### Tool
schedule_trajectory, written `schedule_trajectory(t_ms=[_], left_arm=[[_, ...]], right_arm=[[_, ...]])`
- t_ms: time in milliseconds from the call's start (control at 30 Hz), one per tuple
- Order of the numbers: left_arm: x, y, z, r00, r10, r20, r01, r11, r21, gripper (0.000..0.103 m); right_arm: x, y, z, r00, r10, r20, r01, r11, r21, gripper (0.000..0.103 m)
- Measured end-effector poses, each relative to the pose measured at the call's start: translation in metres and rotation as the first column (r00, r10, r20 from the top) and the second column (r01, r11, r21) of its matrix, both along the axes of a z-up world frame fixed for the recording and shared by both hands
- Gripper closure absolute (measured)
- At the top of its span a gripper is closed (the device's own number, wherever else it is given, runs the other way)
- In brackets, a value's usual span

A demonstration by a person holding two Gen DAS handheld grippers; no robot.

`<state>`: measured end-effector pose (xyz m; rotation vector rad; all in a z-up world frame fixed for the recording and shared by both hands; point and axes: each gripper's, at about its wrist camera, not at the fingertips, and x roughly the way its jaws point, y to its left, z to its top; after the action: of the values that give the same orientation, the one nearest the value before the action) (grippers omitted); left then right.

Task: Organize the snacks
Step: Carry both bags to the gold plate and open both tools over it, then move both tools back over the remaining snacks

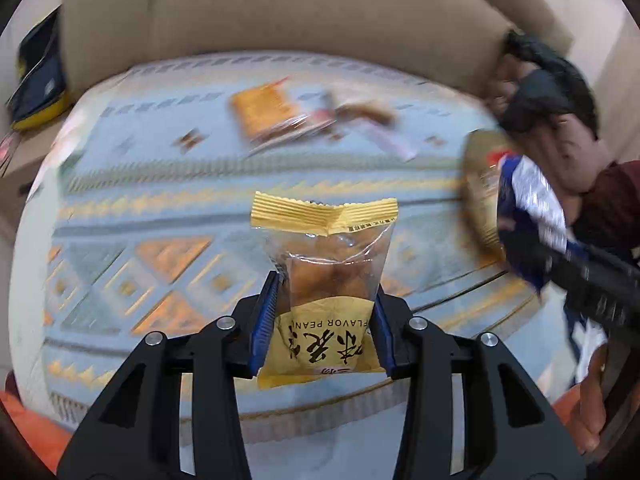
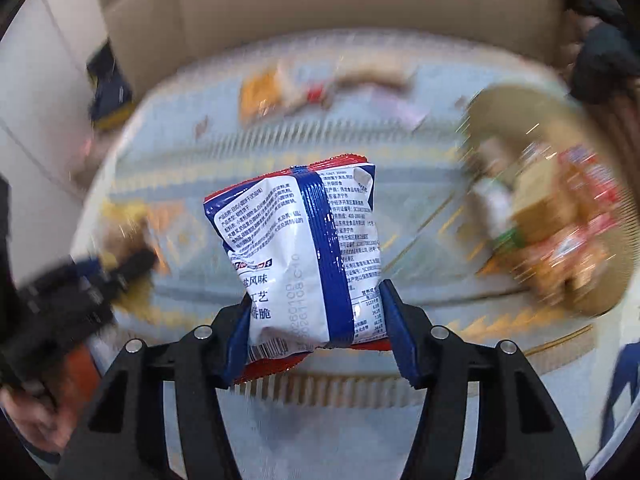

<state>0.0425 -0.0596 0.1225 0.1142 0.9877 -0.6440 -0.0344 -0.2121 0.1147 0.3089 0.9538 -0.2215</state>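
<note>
Fingers: left gripper (image 1: 322,320) clamps a yellow peanut packet (image 1: 324,280); right gripper (image 2: 316,320) clamps a blue-white snack bag (image 2: 304,256), both lifted above the patterned tablecloth (image 1: 160,208). Step judged: carrying. Next: release into the round basket (image 2: 520,104), already holding snacks.

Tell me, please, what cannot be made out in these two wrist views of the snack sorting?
- Loose snacks at the far side of the table: motion blur hides their labels in both views.
- Round tan container, right wrist view: contents smeared, not countable.
- Yellow peanut packet, left wrist view: lower edge covered by the left gripper.
- Blue-white packet: its front faces away in the right gripper.
</note>
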Motion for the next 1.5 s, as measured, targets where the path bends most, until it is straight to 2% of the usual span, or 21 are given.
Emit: schedule_trajectory(t_ms=[100, 167, 267, 400, 467, 500, 567, 633, 767, 900, 1033, 1167, 1267, 1400, 1500], left_arm=[[-0.001, -0.048, 0.02, 0.997, -0.075, 0.007, 0.075, 0.996, -0.055, 0.061], [0.002, -0.086, 0.027, 0.991, -0.13, -0.025, 0.127, 0.987, -0.101, 0.061], [0.007, -0.136, 0.029, 0.976, -0.201, -0.078, 0.187, 0.97, -0.158, 0.061], [0.011, -0.193, 0.029, 0.966, -0.247, -0.076, 0.233, 0.96, -0.158, 0.06], [0.015, -0.211, 0.027, 0.968, -0.243, -0.069, 0.231, 0.962, -0.144, 0.04], [0.016, -0.215, 0.028, 0.972, -0.229, -0.057, 0.221, 0.967, -0.13, 0.03], [0.019, -0.214, 0.026, 0.971, -0.233, -0.052, 0.226, 0.967, -0.114, 0.03], [0.022, -0.2, 0.025, 0.972, -0.229, -0.053, 0.223, 0.969, -0.108, 0.03], [0.029, -0.146, 0.022, 0.982, -0.175, -0.067, 0.169, 0.982, -0.085, 0.03], [0.029, -0.08, 0.02, 0.995, -0.084, -0.055, 0.083, 0.996, -0.023, 0.03], [0.019, -0.009, 0.015, 0.998, 0.012, -0.067, -0.009, 0.999, 0.034, 0.03], [0.006, 0.044, 0.009, 0.994, 0.073, -0.079, -0.07, 0.997, 0.044, 0.03], [-0.002, 0.074, -0.004, 0.987, 0.126, -0.103, -0.124, 0.992, 0.024, 0.03], [-0.005, 0.105, -0.03, 0.969, 0.202, -0.143, -0.207, 0.978, -0.023, 0.029], [0.003, 0.117, -0.052, 0.944, 0.272, -0.187, -0.269, 0.962, 0.043, 0.029]], right_arm=[[-0.008, -0.046, 0.035, 0.992, -0.103, 0.066, 0.106, 0.993, -0.054, 0.046], [-0.009, -0.079, 0.049, 0.984, -0.163, 0.076, 0.168, 0.983, -0.07, 0.046], [-0.005, -0.128, 0.058, 0.968, -0.245, 0.061, 0.249, 0.966, -0.074, 0.046], [-0.003, -0.188, 0.066, 0.944, -0.329, 0.039, 0.33, 0.943, -0.035, 0.046], [0.007, -0.207, 0.067, 0.94, -0.341, 0.03, 0.342, 0.94, -0.022, 0.042], [0.01, -0.214, 0.068, 0.938, -0.344, 0.031, 0.345, 0.938, -0.022, 0.033], [0.01, -0.224, 0.069, 0.938, -0.345, 0.04, 0.346, 0.938, -0.006, 0.022], [0.007, -0.224, 0.07, 0.94, -0.338, 0.049, 0.338, 0.941, 0.006, 0.022], [-0.003, -0.205, 0.06, 0.951, -0.308, 0.027, 0.307, 0.951, 0.038, 0.022], [-0.015, -0.162, 0.042, 0.964, -0.266, -0.001, 0.264, 0.956, 0.126, 0.022], [-0.015, -0.095, 0.03, 0.987, -0.16, -0.027, 0.162, 0.977, 0.139, 0.022], [-0.011, -0.025, 0.018, 0.998, -0.049, -0.042, 0.054, 0.993, 0.108, 0.021], [-0.011, 0.02, 0.001, 0.998, 0.014, -0.069, -0.007, 0.996, 0.092, 0.02], [-0.019, 0.068, -0.028, 0.99, 0.094, -0.103, -0.095, 0.996, -0.001, 0.014], [-0.021, 0.082, -0.042, 0.983, 0.115, -0.142, -0.124, 0.991, -0.054, 0.014]])
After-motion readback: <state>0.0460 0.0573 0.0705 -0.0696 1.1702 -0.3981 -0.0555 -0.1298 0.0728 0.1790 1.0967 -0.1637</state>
